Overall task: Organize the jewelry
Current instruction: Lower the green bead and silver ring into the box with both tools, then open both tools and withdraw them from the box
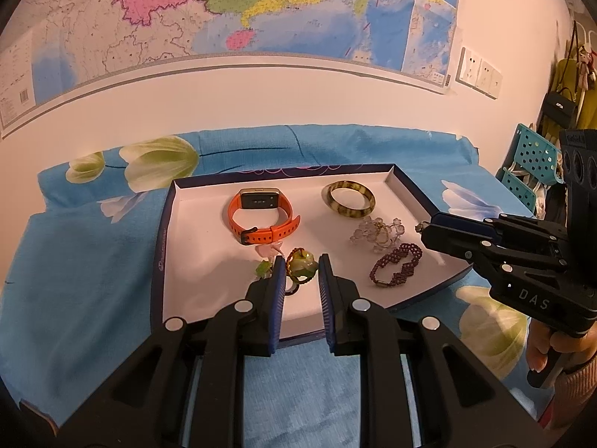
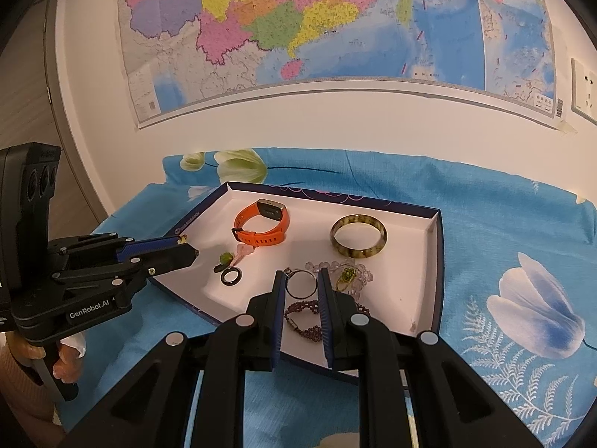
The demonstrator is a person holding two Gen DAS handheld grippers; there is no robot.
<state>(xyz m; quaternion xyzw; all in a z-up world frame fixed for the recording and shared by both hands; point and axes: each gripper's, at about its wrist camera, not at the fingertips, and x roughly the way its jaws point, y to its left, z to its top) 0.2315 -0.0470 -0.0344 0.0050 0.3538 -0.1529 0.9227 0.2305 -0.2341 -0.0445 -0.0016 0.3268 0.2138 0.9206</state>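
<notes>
Wall map [image 1: 261, 7] up back, blue floral cloth [image 1: 74, 261] over the table, shallow white tray [image 1: 201, 246] on it w/ dark rim. Left gripper [image 1: 301, 261] clamped on a green pendant [image 1: 303, 264], held over tray's near-left part. Right gripper [image 2: 301, 276] pinching a thin metal ring [image 2: 300, 296] over the near-right part. In the tray: orange watch [image 1: 268, 232] far left, mottled bangle [image 2: 358, 252] far right, clear crystal bracelet [image 1: 377, 233] beside maroon bead bracelet [image 1: 397, 263], then black ring [image 2: 222, 278] near a tiny green charm [image 2: 225, 258]
</notes>
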